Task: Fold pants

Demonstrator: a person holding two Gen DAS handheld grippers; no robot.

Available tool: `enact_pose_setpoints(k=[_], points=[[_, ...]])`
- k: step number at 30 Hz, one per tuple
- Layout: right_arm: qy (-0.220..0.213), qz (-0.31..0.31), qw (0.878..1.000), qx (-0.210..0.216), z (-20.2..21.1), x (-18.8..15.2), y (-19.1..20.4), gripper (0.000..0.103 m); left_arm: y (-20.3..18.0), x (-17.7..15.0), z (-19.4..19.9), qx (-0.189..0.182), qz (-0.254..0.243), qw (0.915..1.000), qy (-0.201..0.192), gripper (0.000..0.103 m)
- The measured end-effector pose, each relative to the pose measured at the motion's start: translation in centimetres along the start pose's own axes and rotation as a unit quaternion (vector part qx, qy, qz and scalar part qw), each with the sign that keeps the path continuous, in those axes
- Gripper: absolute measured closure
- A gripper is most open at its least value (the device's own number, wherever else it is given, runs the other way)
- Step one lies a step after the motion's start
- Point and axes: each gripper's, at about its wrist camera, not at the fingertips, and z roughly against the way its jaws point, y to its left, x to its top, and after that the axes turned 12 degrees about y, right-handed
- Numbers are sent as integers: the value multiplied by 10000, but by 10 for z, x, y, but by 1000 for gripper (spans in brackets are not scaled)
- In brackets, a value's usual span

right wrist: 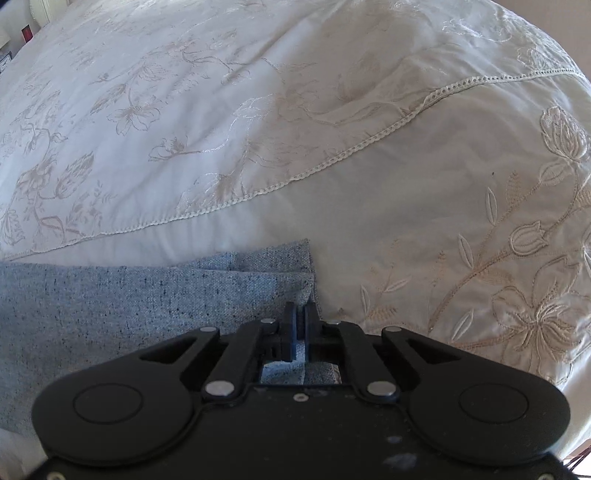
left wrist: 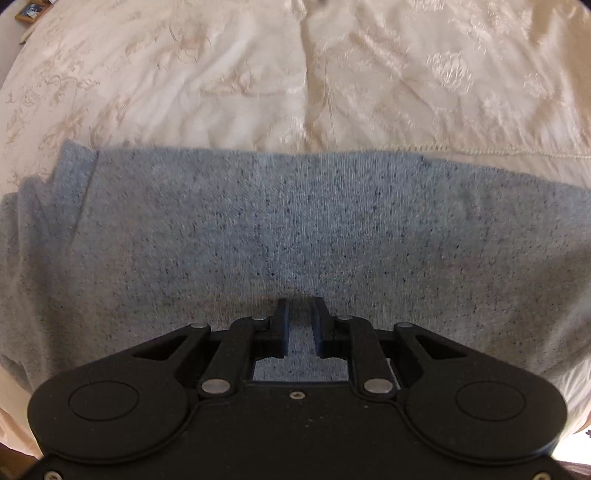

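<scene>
The grey-blue speckled pants point(left wrist: 295, 229) lie folded in a wide band across the cream bedspread point(left wrist: 221, 81). My left gripper point(left wrist: 300, 303) points straight down over the middle of the band. Its fingers stand a little apart, with flat cloth showing through the gap and nothing pinched. In the right wrist view the pants point(right wrist: 110, 306) end in layered edges at a right-hand corner. My right gripper point(right wrist: 304, 309) sits at that corner, its jaws nearly together with a ridge of the cloth pinched between them.
The embroidered bedspread point(right wrist: 480, 258) with a lace seam point(right wrist: 332, 162) spreads out beyond and to the right of the pants. A small framed picture point(left wrist: 31, 10) and some furniture show past the bed's far left edge.
</scene>
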Motion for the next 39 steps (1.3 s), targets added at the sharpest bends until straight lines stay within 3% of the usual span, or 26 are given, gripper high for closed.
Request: enact_pose_setpoints(k=[6, 7, 11, 15, 18, 21, 23, 25, 26, 32, 35, 39], points=[[-534, -192, 9980, -278, 30, -1, 1, 93, -10, -28, 4, 151, -287, 9994, -95, 78], [-642, -195, 9974, -258, 36, -2, 2, 93, -8, -35, 10, 186, -333, 9991, -167, 74], [-902, -20, 9958, 122, 55, -6, 17, 93, 15, -56, 35, 576, -292, 9959, -628, 73], [-879, 234, 9947, 481, 62, -9, 42, 93, 71, -58, 53, 941, 309, 9901, -997, 73], [-831, 372, 9934, 696, 66, -13, 65, 93, 122, -51, 52, 1056, 1048, 9839, -988, 73], [-807, 595, 9918, 788, 72, -22, 91, 93, 166, -49, 33, 1055, 1691, 9774, -698, 73], [-757, 686, 9910, 866, 75, -28, 109, 92, 188, -52, 9, 1135, 1934, 9743, -222, 72], [-662, 770, 9905, 924, 79, -36, 129, 92, 203, -63, -11, 788, 1961, 9774, 99, 72], [-625, 798, 9904, 937, 80, -39, 140, 92, 206, -70, -15, 641, 1894, 9798, 25, 72], [-468, 850, 9871, 1271, 90, -47, 219, 88, 205, -79, -5, 454, 1205, 9917, 56, 72], [-468, 1067, 9817, 1507, 96, -41, 272, 88, 215, -71, 20, 161, 903, 9955, -247, 72], [-519, 1268, 9718, 1921, 101, -20, 340, 88, 259, -53, 47, -19, 1231, 9900, -690, 72]])
